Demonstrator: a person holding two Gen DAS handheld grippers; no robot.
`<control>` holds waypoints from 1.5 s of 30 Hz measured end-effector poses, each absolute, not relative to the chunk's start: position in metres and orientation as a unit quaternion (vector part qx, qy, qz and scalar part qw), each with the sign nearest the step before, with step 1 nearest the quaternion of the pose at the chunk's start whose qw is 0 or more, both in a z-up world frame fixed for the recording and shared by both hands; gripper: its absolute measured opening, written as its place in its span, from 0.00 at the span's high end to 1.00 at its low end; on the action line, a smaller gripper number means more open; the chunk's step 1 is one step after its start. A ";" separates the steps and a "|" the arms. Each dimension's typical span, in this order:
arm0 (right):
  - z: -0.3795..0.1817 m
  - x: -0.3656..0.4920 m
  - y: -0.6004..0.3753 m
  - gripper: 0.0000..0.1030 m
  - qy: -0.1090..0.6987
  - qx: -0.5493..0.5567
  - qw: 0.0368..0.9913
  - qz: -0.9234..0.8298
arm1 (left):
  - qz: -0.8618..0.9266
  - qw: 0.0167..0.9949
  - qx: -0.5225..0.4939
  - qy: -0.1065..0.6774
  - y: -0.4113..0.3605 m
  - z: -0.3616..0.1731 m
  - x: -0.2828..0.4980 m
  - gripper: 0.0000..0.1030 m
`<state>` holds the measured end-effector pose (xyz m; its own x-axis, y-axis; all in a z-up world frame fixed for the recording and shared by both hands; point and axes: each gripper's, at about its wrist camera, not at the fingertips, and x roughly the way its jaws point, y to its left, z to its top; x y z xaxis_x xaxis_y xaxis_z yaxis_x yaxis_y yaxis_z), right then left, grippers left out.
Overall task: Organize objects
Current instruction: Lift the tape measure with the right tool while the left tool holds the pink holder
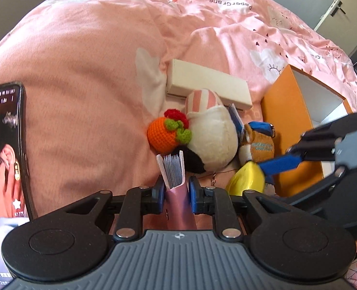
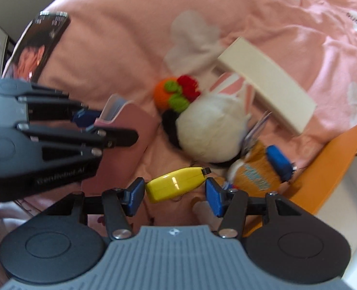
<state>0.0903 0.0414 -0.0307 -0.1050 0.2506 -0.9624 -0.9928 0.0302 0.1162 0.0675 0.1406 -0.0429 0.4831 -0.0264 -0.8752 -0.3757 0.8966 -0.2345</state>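
Two wrist fisheyes, both looking steeply down on a pink bedspread [image 1: 86, 77].

The left view sits close over the toy pile, the white plush [image 1: 212, 140] dead ahead and the right gripper [image 1: 275, 164] entering from its right. The right view looks from the other side, the left gripper [image 2: 91, 120] at its left. Both share the plush [image 2: 210, 130], white box [image 1: 207, 84] [image 2: 267, 82] and phone [image 1: 4, 145] [image 2: 38, 46].

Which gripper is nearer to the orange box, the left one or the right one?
Right. The right gripper, around the yellow object, is beside the orange box. The left gripper, holding the pink notebook, is farther.
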 end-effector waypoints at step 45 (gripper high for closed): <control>-0.110 0.077 0.036 0.47 0.557 -0.300 0.625 0.457 | 0.098 0.831 -0.209 0.507 0.146 -0.061 0.062 0.78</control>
